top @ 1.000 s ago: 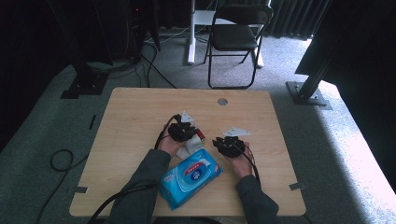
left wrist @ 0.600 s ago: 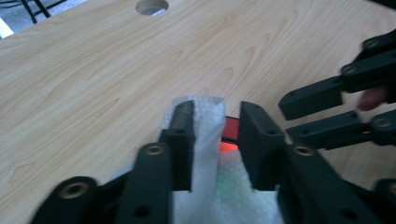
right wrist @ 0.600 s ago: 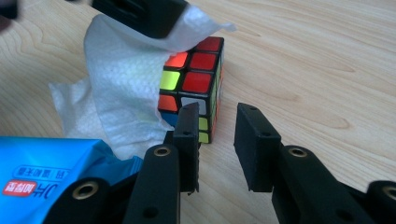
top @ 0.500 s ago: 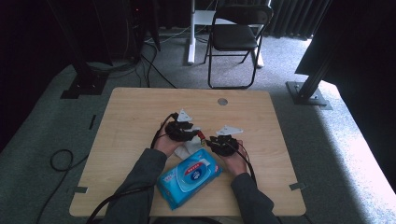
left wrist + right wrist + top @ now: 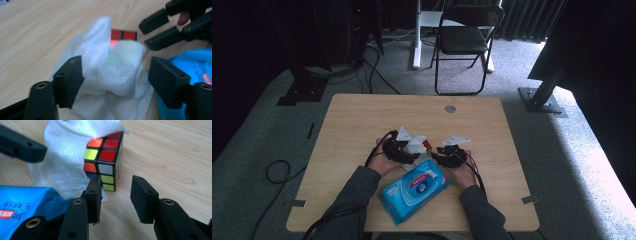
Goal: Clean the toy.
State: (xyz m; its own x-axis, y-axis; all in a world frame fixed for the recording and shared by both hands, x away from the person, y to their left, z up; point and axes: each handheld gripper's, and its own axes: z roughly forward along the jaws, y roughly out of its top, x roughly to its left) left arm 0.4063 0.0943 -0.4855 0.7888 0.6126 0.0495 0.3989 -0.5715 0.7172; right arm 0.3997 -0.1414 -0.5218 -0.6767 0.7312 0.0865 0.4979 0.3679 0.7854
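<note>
Wooden table (image 5: 352, 120). Wipe (image 5: 110, 67) draped over puzzle cube (image 5: 107, 157), apparently mid-wiping. Left gripper (image 5: 115, 80) just opened wide, empty; right gripper (image 5: 116, 197) opening slightly, empty. Regrip likely needed next.

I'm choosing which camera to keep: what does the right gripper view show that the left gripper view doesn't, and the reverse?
Right gripper view: the cube's coloured side faces, and the right hand-held gripper open before it. Left gripper view: the left hand-held gripper open around the draped white wipe, its jaws having just been opening. Both: wipe, cube, blue wipes pack, wooden table.
</note>
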